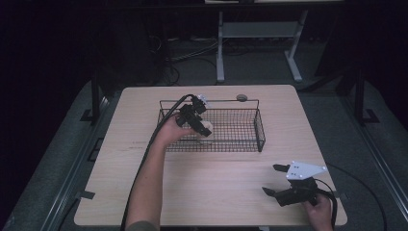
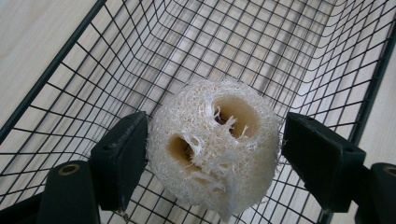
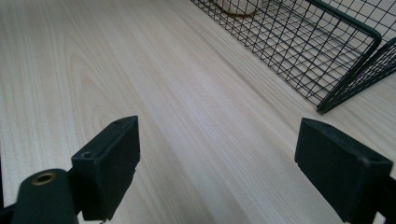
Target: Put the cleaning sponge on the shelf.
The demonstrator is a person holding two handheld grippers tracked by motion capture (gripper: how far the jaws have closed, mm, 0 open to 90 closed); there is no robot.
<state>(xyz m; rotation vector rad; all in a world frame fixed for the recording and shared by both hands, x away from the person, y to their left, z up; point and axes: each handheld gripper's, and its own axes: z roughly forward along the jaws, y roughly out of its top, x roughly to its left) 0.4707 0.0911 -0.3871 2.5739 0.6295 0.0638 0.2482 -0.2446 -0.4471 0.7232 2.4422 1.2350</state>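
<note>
A pale, fibrous loofah piece (image 2: 215, 149) with two holes in its end sits between my left gripper's (image 2: 215, 156) jaws, and both pads touch its sides. In the high view the left gripper (image 1: 202, 125) reaches down into the left half of a black wire basket (image 1: 260, 131), with the loofah piece (image 1: 207, 130) near the basket's front wall. My right gripper (image 1: 271, 179) is at the table's front right, low over bare wood, and stands open. The right gripper view shows its jaws (image 3: 219, 163) wide apart, the basket (image 3: 327, 44) ahead at the upper right, and the loofah piece (image 3: 238, 6) inside.
The light wooden table (image 1: 207, 187) carries the basket across its far middle. A small round grey object (image 1: 241, 97) lies behind the basket near the back edge. Beyond the table stand white desk legs (image 1: 220, 48) and cables on a dark floor.
</note>
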